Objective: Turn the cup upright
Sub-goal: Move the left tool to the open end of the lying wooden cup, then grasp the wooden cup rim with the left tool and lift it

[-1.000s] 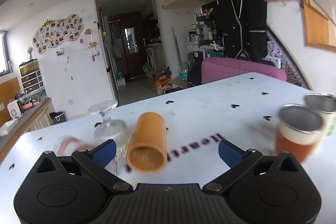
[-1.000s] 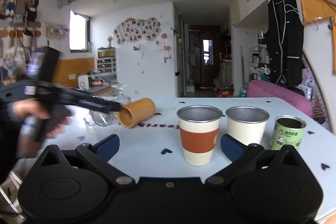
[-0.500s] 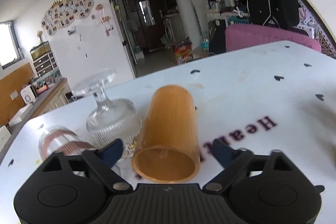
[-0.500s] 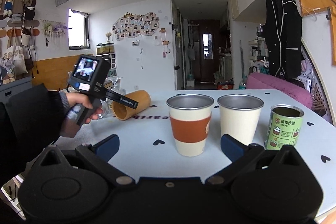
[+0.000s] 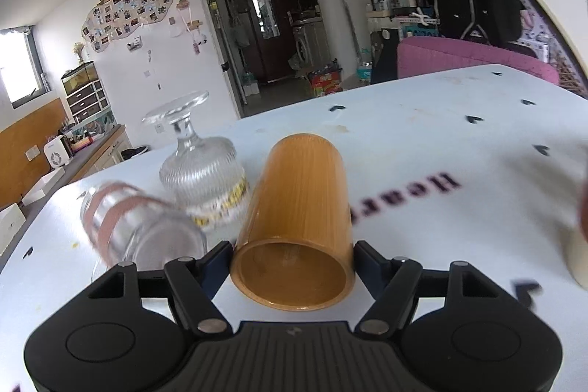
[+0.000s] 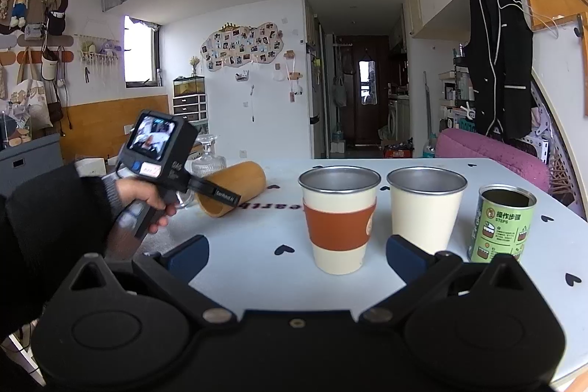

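An orange-brown bamboo cup lies on its side on the white table, its open mouth towards the left wrist camera. My left gripper has its jaws on either side of the cup's mouth end, closed in against the rim. The cup also shows in the right wrist view, with the left gripper at its mouth. My right gripper is open and empty, low over the near table edge, in front of the upright cups.
A ribbed glass goblet stands upside down just left of the bamboo cup. A clear glass with pink bands lies beside it. Upright stand a steel cup with orange sleeve, a plain cream cup and a green tin.
My left gripper has moved forward onto the bamboo cup and its jaws have closed in around the mouth end. The right gripper has stayed put.
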The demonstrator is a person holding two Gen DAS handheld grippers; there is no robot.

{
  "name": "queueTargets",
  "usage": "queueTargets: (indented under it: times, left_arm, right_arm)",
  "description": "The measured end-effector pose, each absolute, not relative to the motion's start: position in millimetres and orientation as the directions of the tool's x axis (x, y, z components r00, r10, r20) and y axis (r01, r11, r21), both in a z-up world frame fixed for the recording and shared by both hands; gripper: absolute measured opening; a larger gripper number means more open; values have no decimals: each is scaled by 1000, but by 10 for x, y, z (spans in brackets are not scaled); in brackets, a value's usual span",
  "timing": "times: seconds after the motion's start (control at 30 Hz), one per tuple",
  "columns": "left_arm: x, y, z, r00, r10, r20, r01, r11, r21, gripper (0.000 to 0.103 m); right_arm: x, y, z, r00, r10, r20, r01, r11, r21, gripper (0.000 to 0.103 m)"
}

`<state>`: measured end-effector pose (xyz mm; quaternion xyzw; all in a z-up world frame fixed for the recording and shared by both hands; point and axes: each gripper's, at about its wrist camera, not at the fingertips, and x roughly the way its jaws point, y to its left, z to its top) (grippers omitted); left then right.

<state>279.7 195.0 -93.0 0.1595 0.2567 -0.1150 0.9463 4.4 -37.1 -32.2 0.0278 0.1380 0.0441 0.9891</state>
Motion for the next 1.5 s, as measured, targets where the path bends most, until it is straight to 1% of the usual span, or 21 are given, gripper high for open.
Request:
queueTargets:
  times: [0.27,0.53,0.77,0.87,0.93,0.97,1.0,1.07,1.17,1.27,1.33,1.37,1.47,1.5]
  left_arm:
    - [1962,2133,-950,823,-240,-514,396,892,218,72]
    - [1214,2424,-969,781,-357,-513,493,856,156,72]
    - [999,2509,-964,764,-380,-521,527,834,166,72]
    - [967,2539,-967,761,-384,-522,530,833,160,73]
    - [955,2559,-976,755,-388,-528,534,831,153,74]
    - [947,2575,-990,750,-391,-533,536,832,144,76]
    - [945,2588,-1004,748,-391,-536,535,833,138,80]
    - [933,2608,-1038,747,-389,-539,531,837,133,81]
    - [924,2642,-1089,742,-388,-546,526,843,116,82]
    - [922,2682,-1117,747,-377,-547,509,854,107,82]
    - [929,2742,-1123,757,-365,-541,486,869,93,82]
    - [941,2785,-1121,762,-360,-538,473,877,83,82]
    - [974,2889,-1111,776,-341,-531,436,898,61,82]
    - [978,2921,-1107,778,-341,-528,429,902,50,82]
  right_arm:
    - [44,-307,-282,957,139,-256,-124,989,75,103]
    - [149,-259,-252,938,233,-256,-199,968,153,103]
    - [550,-173,-228,900,333,-282,-267,931,248,103]
    - [851,-72,-211,863,402,-307,-316,902,294,98]
    - [1078,17,-217,840,429,-333,-332,891,309,98]
    - [1178,67,-225,830,438,-346,-341,888,308,97]
    - [1254,120,-237,823,442,-358,-345,888,304,93]
    - [1438,209,-279,801,451,-395,-348,886,305,90]
    - [1599,298,-346,775,468,-425,-357,879,317,85]
    - [1684,342,-395,746,497,-444,-369,863,345,75]
    - [1695,348,-429,722,518,-458,-377,850,367,66]
    - [1694,348,-446,716,521,-465,-378,849,370,64]
    - [1629,303,-469,707,540,-457,-381,835,397,57]
    - [1595,282,-465,704,546,-454,-382,830,407,54]
